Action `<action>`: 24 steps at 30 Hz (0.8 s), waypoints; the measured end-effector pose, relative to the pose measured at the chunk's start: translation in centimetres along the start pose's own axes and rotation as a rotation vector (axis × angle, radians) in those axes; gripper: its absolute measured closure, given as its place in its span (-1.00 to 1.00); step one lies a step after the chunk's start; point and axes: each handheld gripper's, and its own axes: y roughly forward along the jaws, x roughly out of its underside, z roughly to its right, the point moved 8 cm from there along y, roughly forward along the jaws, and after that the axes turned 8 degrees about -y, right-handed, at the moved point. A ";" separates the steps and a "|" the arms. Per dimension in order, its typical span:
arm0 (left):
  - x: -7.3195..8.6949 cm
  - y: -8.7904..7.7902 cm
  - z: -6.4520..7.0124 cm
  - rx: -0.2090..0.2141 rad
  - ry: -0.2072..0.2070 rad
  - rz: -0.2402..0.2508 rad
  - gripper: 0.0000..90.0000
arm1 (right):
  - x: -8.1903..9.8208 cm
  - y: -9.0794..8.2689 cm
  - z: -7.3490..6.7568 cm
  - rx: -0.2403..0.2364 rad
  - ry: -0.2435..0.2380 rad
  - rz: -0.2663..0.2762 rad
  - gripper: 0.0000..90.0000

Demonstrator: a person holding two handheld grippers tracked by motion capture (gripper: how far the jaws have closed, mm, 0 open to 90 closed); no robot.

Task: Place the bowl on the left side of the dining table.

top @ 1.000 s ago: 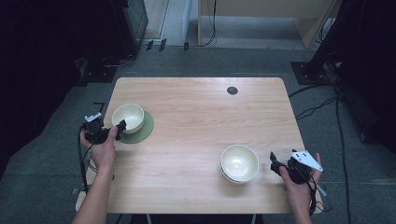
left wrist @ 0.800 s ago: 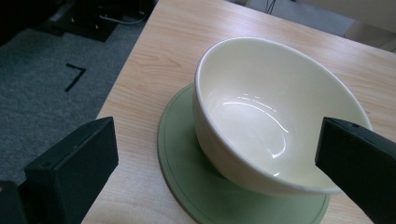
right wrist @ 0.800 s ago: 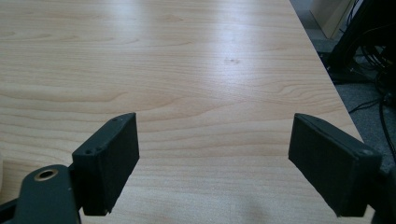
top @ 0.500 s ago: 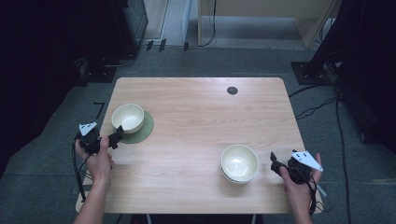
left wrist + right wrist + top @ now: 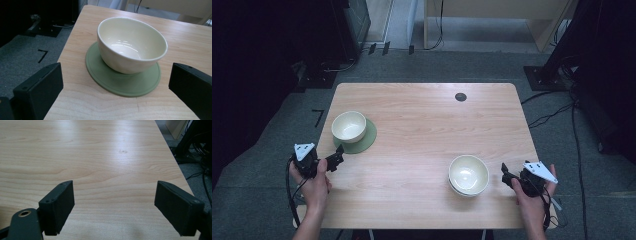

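A cream bowl (image 5: 349,126) stands on a round green coaster (image 5: 364,141) at the table's left side. In the left gripper view the same bowl (image 5: 132,45) and coaster (image 5: 120,83) lie straight ahead, a short way beyond the jaws. My left gripper (image 5: 336,156) (image 5: 115,77) is open and empty, just off the coaster's near edge. A second cream bowl (image 5: 468,175), seemingly nested in another, stands at the near right. My right gripper (image 5: 506,176) (image 5: 115,197) hovers open just right of it, with bare tabletop between its jaws.
The wooden table (image 5: 422,125) has a small dark round grommet (image 5: 460,96) near its far edge. Grey carpet surrounds it, with cables (image 5: 557,112) and dark stands on the right. The table's right edge (image 5: 180,172) runs close to the right jaw.
My left gripper has drawn back from the bowl toward the near-left edge of the table. The bowl stays on its coaster. The right gripper has not moved.
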 end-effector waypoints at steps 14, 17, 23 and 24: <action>2.9 -1.5 0.5 0.019 0.061 -0.016 -1.00 | 0.0 0.0 -0.1 0.001 -0.001 -0.001 -0.63; 3.4 -1.8 0.3 0.018 0.077 -0.021 -1.00 | 0.0 0.0 -0.1 0.002 0.000 -0.001 -0.63; 4.2 -2.5 -0.6 0.013 0.082 -0.031 -1.00 | 0.1 0.0 0.0 0.004 0.000 -0.003 -0.63; 4.2 -2.5 -0.6 0.013 0.082 -0.031 -1.00 | 0.1 0.0 0.0 0.003 0.000 -0.004 -0.63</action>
